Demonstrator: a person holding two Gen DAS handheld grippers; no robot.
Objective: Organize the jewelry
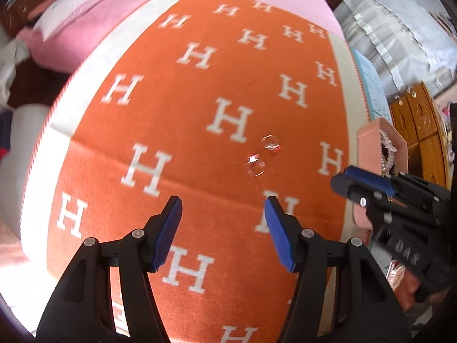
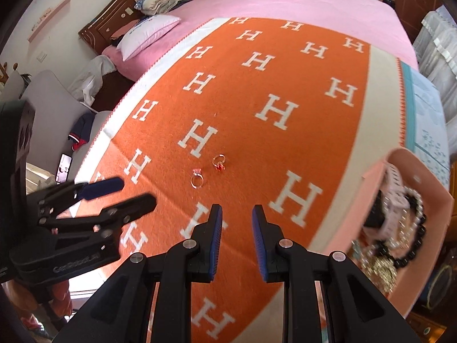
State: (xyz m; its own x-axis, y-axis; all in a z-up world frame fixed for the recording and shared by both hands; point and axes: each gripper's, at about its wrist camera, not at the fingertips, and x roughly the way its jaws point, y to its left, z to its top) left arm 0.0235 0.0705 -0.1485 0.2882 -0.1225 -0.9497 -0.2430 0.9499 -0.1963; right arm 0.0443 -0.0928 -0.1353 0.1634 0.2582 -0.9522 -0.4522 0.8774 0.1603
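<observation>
Two small rings lie on the orange H-patterned blanket (image 2: 257,148): one with a pink stone (image 2: 197,179) and one with a red stone (image 2: 219,162). They also show in the left wrist view, blurred, the near ring (image 1: 255,167) and the far ring (image 1: 270,142). My left gripper (image 1: 222,208) is open and empty, short of the rings. My right gripper (image 2: 236,214) is open and empty, just short of the rings. A pink box (image 2: 371,180) at the right holds bead bracelets, a hair claw and chains.
The blanket lies on a pink bed (image 2: 300,3) with a white pillow (image 2: 148,35) and a wooden headboard (image 2: 114,17). The pink box (image 1: 371,137) sits at the blanket's right edge. A wooden cabinet (image 1: 420,123) stands to the right.
</observation>
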